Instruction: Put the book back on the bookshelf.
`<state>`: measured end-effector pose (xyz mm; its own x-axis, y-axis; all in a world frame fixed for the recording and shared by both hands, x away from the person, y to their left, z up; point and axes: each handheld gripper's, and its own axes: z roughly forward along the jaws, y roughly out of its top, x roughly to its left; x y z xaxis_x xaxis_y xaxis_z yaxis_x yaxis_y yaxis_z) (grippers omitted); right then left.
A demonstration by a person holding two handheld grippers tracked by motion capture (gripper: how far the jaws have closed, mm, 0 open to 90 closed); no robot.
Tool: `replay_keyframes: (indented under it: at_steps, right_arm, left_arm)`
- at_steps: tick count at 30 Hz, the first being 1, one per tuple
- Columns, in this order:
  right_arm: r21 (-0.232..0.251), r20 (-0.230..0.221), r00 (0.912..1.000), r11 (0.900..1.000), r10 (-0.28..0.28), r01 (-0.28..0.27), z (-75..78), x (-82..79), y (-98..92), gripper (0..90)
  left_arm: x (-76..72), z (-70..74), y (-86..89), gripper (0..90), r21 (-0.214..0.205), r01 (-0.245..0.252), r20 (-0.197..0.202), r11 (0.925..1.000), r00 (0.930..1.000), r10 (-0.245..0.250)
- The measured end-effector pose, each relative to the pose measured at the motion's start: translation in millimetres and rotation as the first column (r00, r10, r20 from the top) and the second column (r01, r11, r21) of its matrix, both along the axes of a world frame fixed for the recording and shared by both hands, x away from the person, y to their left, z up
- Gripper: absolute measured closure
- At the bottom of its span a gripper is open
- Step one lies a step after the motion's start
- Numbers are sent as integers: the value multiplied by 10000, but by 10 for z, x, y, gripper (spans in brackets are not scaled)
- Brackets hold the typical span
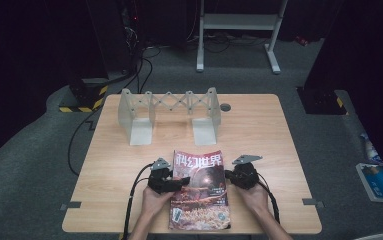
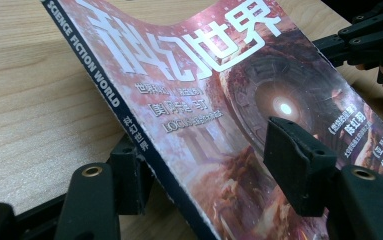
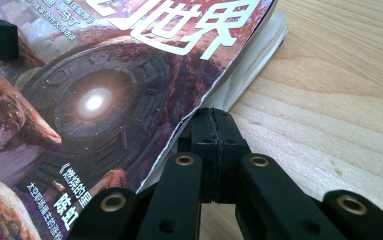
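A magazine [image 1: 199,190] with a reddish science-fiction cover lies near the front edge of the wooden table [image 1: 279,150]. My left gripper [image 1: 181,182] is at its spine side. In the left gripper view the jaws [image 2: 214,165] stand wide apart, one beside the raised spine and the other over the cover [image 2: 204,100]. My right gripper [image 1: 229,176] is at the magazine's right edge. In the right gripper view its jaws [image 3: 213,117] are pressed together, their tip against the lifted cover edge [image 3: 104,100], white pages showing beneath. Nothing shows between them.
A grey expanding rack [image 1: 169,112] with two upright end plates stands at the back of the table. A small dark disc [image 1: 225,107] lies beside it. On the floor are a white frame [image 1: 239,22] behind the table and some packages [image 1: 376,180] at the right.
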<state>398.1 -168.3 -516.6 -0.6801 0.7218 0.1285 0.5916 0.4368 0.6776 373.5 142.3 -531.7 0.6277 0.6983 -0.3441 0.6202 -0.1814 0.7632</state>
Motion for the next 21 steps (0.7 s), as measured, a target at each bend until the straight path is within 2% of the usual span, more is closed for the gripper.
replay_keyframes:
  at_steps: [3,7,12,15,16,17,18,19,20,21]
  right_arm:
    - [94,71,9998,9998,188,-189,-10,4,31,893]
    - [-68,185,9990,9992,399,-398,-7,-11,169,893]
    - [-27,120,9989,9990,457,-457,-8,-4,162,893]
    - [-29,145,9988,9989,460,-460,-9,-4,163,893]
    - [-20,148,9988,9990,457,-457,-10,-4,163,893]
    - [-11,159,9988,9990,454,-454,-11,-3,165,893]
    - [-11,159,9988,9990,454,-454,-11,-3,165,893]
    - [16,158,9988,9990,455,-455,-13,-2,163,893]
    - [33,142,9990,9991,432,-432,-13,-3,161,893]
    - [62,139,9990,9991,428,-428,-14,-1,161,893]
  left_arm:
    - [5,3,-21,383,-23,87,-48,10000,10000,-87]
    - [27,7,-25,372,-152,95,-225,9998,9997,-98]
    - [33,22,-44,371,48,180,-204,9998,9996,-179]
    - [31,30,-52,392,85,54,-290,9999,9996,-52]
    - [31,36,-54,408,134,33,-331,9999,9994,-28]
    - [32,55,-67,436,358,-5,-379,9994,9993,19]
    - [32,55,-67,448,358,-5,-379,9994,9993,19]
    - [38,85,-93,463,702,-47,-480,9975,9988,81]
    - [38,85,-93,476,702,-47,-480,9975,9988,81]
    - [48,103,-101,492,931,-90,-561,9956,9983,143]
